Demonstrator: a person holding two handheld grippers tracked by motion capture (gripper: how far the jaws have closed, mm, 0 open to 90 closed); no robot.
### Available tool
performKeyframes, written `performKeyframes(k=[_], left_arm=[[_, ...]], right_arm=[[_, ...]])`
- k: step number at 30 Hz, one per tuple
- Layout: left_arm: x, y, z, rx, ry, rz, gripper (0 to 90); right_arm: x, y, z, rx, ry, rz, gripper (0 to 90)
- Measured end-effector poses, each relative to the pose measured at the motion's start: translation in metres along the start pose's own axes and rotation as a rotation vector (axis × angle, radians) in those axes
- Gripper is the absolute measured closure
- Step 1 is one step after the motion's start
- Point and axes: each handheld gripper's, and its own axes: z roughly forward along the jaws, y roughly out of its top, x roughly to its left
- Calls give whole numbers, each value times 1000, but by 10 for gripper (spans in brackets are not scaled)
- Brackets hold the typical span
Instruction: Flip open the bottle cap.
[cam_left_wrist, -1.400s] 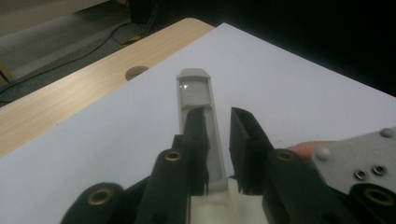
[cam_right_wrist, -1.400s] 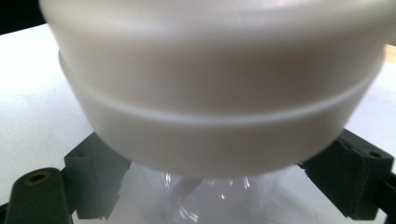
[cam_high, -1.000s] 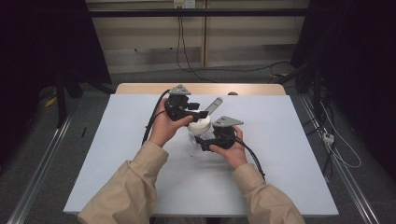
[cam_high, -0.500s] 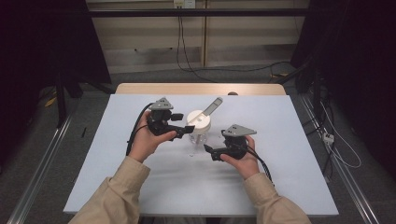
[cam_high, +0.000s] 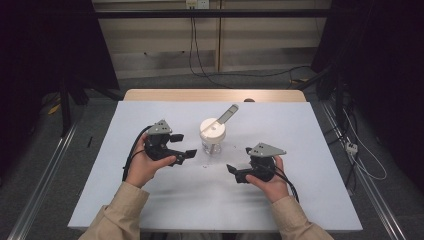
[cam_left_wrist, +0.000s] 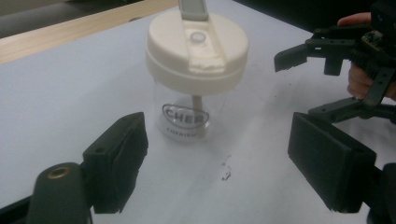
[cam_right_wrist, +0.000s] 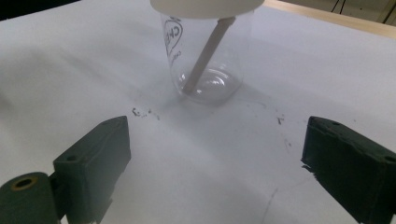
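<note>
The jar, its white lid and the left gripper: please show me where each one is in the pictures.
jar (cam_left_wrist: 187, 119), left gripper view, on its clear printed wall.
white lid (cam_high: 212, 128), high view, on its flat top.
left gripper (cam_high: 185, 146), high view, midway between its open fingertips.

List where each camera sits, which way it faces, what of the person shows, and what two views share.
High view: above the person's side, facing forward and down on the table; both forearms, left claw and right claw show.
Left gripper view: on the left claw, facing the jar; right claw and fingers beyond.
Right gripper view: on the right claw, low, facing the jar's base.
Shared: the jar, straw inside.
</note>
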Motion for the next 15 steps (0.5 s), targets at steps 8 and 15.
performKeyframes(k=[8, 15], left_arm=[[2, -31, -15, 18, 23, -18, 173], [3, -58, -31, 21, 49, -15, 163]], right_arm=[[-5, -11, -17, -10, -5, 13, 81], [-6, -16, -31, -2, -24, -31, 81]])
